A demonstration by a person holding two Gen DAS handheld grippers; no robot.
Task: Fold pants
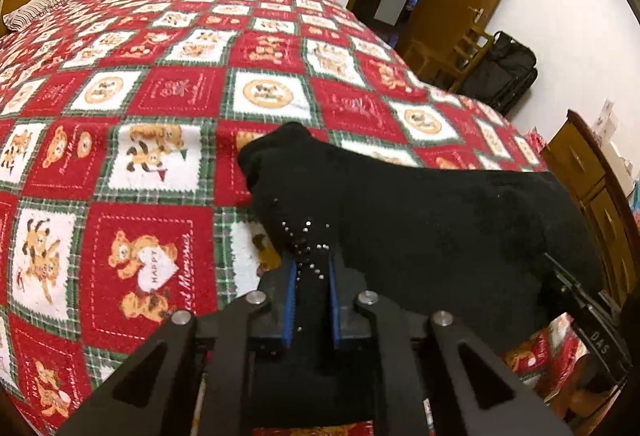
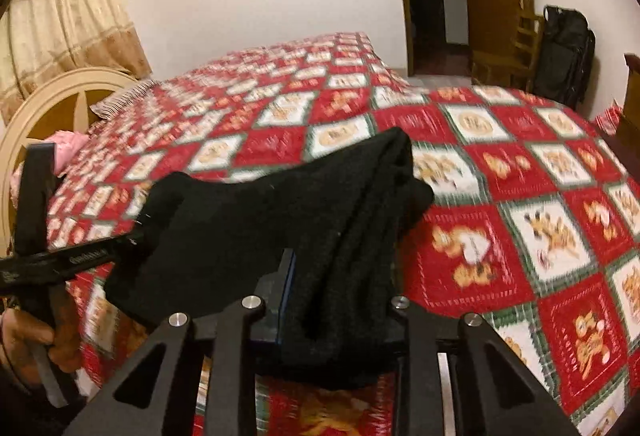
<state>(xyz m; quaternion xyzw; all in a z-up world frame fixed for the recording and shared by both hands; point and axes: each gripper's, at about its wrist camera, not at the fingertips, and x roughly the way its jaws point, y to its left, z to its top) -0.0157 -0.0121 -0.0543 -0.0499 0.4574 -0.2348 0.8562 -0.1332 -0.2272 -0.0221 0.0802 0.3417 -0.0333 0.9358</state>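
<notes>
The pants [image 1: 420, 220] are black, thick and soft, a knit or fleecy cloth with a small cluster of shiny studs near one edge. They hang slung between the two grippers above the bed [image 1: 160, 83], sagging in the middle, with a bunched end drooping toward twelve o'clock in both views.

The left gripper [image 1: 312, 268] is clamped on a thin fold of the cloth, its blue pads nearly together with the studded patch between them. The right gripper [image 2: 344, 276] is closed on a much fatter bunch, several layers gathered together and spilling over the jaws; the right finger is hidden under the cloth. In the right wrist view the left gripper shows at nine o'clock, with the person's hand [image 2: 28, 340] on its handle at eight o'clock.

The cloth looks light and wholly limp: it will not hold a shape, and will drape and crease wherever unsupported. It seems grippy rather than slippery, so pinches should hold. Best holds are likely at the waistband corners or hems, taken thin and flat; the thick wad on the right may fold unevenly.
</notes>
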